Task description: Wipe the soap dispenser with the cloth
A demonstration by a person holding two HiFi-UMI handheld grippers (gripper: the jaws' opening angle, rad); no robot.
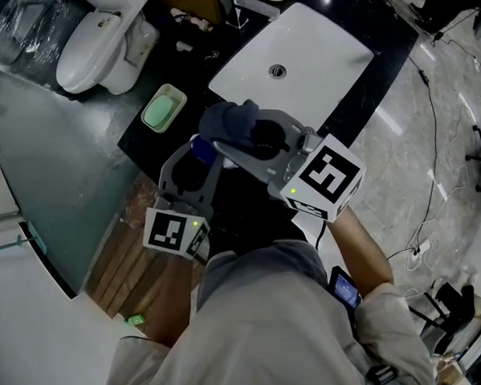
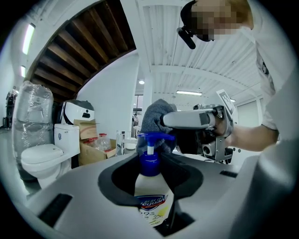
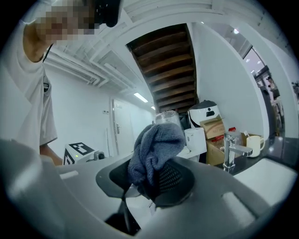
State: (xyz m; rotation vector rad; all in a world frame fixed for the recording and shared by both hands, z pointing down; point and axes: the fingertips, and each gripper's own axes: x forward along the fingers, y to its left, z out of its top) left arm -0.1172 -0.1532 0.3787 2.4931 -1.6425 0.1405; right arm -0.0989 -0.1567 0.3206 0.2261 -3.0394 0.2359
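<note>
obs. 1: left gripper (image 2: pixel 150 170) – jaws clamped on the soap dispenser (image 2: pixel 151 198), one each side of the white bottle's upper body, w/ the label showing below the jaw line. bottle stands upright btwn them. blue pump head (image 2: pixel 151 139) rises clear above the jaws, nozzle pointing to the view's right.

obs. 2: right gripper (image 3: pixel 153 179) – jaws closed on the cloth (image 3: pixel 156 142). cloth is grey-blue knit, bunched, w/ most of it bulging up and over the jaw tips. the dark textured pad of one jaw is visible beside it.

obs. 3: relative position – in the left gripper view the right gripper comes in from the right, approx. level, w/ the cloth directly behind the pump head and overlapping it in the pic. contact btwn cloth and pump: cannot tell. head view shows both grippers close together in front of the person, cloth end just beyond the blue top of the bottle.

obs. 4: surroundings – both tools are held over the near edge of a black counter (image 1: pixel 145 144). a white basin (image 1: pixel 313 39) is set into it further back. a green soap dish (image 1: pixel 164 109) sits on the counter to the left. a white toilet (image 1: pixel 96 46) stands beyond the counter's left end. faucet (image 3: pixel 231 151) and a pale mug (image 3: pixel 253 145) show at right in the right gripper view.
</note>
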